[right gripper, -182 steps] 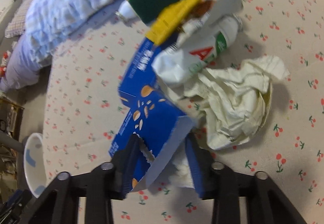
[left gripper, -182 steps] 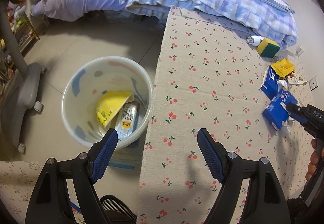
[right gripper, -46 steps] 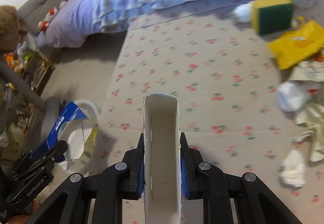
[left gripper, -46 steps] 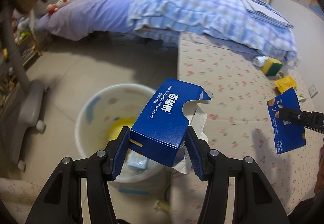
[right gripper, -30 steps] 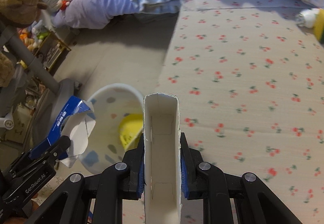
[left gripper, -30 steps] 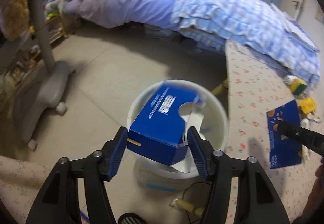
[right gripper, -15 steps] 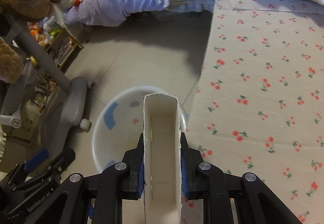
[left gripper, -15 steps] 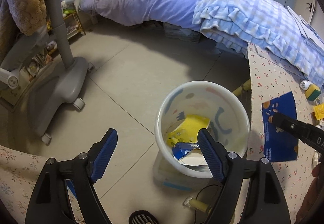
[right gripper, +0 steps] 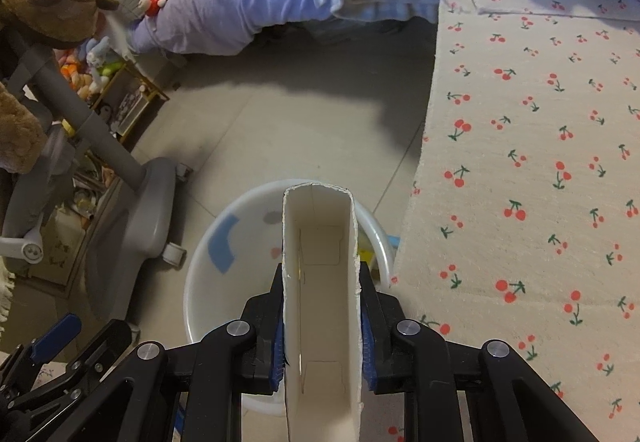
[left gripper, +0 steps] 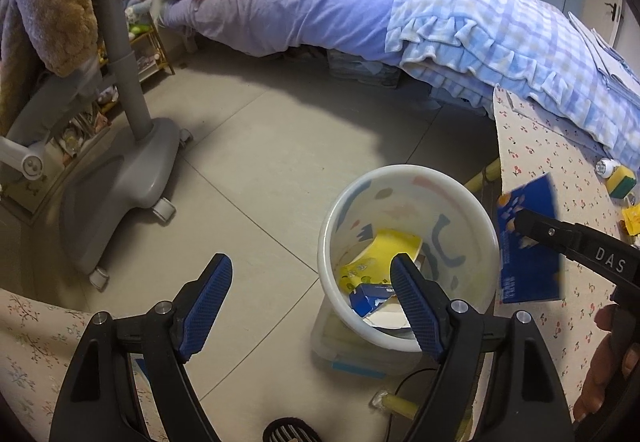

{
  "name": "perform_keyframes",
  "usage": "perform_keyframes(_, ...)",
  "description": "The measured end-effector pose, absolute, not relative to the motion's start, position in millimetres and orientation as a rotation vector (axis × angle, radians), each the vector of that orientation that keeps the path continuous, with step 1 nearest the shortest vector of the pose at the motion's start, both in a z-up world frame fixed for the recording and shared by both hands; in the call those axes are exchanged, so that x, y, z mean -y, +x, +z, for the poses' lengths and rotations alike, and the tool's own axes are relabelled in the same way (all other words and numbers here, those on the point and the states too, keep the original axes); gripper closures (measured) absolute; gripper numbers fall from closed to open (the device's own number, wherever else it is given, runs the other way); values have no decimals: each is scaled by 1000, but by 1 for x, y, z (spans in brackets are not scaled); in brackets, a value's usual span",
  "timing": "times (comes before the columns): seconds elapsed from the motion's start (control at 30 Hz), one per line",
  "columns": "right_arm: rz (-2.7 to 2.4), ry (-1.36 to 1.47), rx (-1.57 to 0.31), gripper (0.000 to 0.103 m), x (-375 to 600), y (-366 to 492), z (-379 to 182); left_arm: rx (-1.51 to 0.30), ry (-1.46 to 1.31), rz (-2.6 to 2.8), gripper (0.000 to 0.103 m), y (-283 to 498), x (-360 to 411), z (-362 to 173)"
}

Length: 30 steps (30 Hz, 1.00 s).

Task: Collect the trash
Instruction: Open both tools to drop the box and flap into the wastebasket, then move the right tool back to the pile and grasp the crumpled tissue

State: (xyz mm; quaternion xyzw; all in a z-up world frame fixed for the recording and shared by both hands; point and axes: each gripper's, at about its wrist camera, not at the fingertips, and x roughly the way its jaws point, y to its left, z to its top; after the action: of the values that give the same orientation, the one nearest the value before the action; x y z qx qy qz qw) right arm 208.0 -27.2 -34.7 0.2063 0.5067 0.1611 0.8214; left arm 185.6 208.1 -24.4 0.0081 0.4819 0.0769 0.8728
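A white trash bin (left gripper: 408, 182) stands on the floor beside the cherry-print table (left gripper: 560, 162). Inside lie a yellow packet (left gripper: 376, 254) and a blue box (left gripper: 366, 296). My left gripper (left gripper: 310, 302) is open and empty, just left of and above the bin. My right gripper (right gripper: 322, 306) is shut on a second blue box, whose open white inside (right gripper: 320, 282) faces the camera, held above the bin's rim (right gripper: 208, 242). In the left wrist view that box (left gripper: 528, 242) hangs at the bin's right edge.
A grey wheeled stand (left gripper: 120, 178) is on the floor to the left. The bed (left gripper: 400, 10) runs along the back. A yellow-green sponge (left gripper: 620, 182), a small bottle (left gripper: 605, 165) and a yellow wrapper (left gripper: 632, 220) lie on the table's far right.
My left gripper has drawn back a little from the bin, still open. My right gripper has carried its blue box left, off the table and over the bin.
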Motion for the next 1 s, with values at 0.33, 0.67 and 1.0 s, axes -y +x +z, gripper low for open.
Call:
perform_keyframes(0.33,315,424,-1043,34,40,202,-17,-987,3,155,19,179,-204,-17)
perform_keyframes(0.67,245,379,-1056,33,92,176,1,-961,31,81,19,157,-162,-6)
perform_keyframes(1.0,161,358,-1049,29,165,140,10,-935,107,-44,18,132,-103,3)
